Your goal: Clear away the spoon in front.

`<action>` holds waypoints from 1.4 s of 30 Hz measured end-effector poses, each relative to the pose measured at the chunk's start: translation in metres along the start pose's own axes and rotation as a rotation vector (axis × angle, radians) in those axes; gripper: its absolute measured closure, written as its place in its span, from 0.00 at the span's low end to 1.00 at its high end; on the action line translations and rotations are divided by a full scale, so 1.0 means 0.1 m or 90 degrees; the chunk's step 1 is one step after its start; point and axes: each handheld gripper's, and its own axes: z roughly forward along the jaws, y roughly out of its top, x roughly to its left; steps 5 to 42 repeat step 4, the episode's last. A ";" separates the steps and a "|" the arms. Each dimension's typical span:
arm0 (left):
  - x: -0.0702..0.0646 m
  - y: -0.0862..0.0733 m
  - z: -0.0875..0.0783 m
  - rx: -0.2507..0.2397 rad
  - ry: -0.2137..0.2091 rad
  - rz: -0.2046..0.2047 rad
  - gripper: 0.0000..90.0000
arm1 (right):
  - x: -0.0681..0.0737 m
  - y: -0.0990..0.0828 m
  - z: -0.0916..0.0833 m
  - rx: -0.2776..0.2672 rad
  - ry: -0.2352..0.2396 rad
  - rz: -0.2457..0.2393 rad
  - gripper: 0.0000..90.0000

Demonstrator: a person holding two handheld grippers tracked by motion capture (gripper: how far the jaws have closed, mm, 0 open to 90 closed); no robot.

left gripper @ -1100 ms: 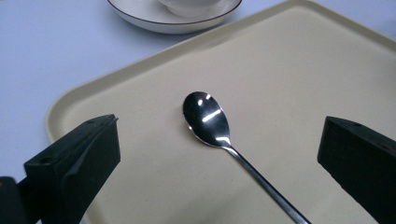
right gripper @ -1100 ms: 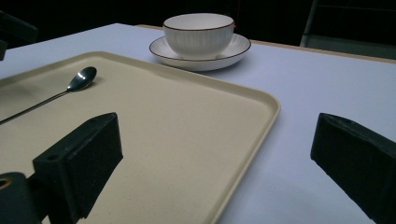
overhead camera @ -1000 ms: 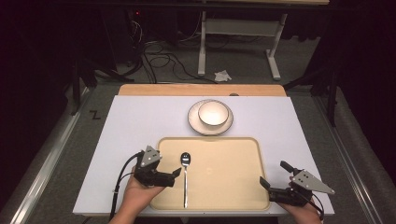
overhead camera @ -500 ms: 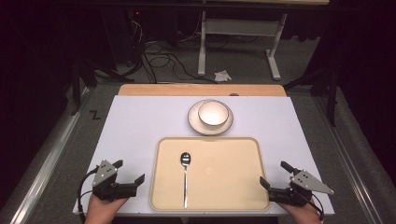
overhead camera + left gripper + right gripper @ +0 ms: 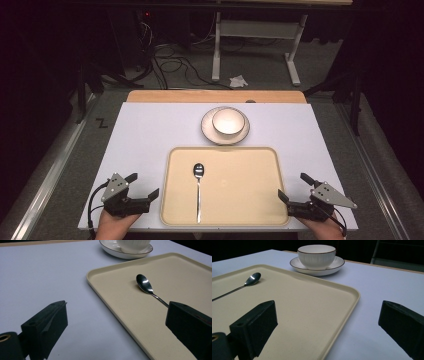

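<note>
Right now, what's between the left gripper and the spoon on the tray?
In the high view, bare white table and the tray's raised left rim separate the open left gripper from the spoon; nothing else.

bowl (image 5: 133,245) top cropped, spoon (image 5: 235,287) handle cut off

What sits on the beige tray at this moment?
One metal spoon lies on the tray, bowl end toward the cup and saucer. Whatever is under the tray is covered.

Overhead camera faces forward; both low gripper cameras apparently share the tray (image 5: 225,155).
</note>
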 end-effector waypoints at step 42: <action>0.03 -0.01 -0.01 -0.002 0.007 -0.016 0.06 | 0.00 0.00 0.00 -0.002 0.002 0.001 0.03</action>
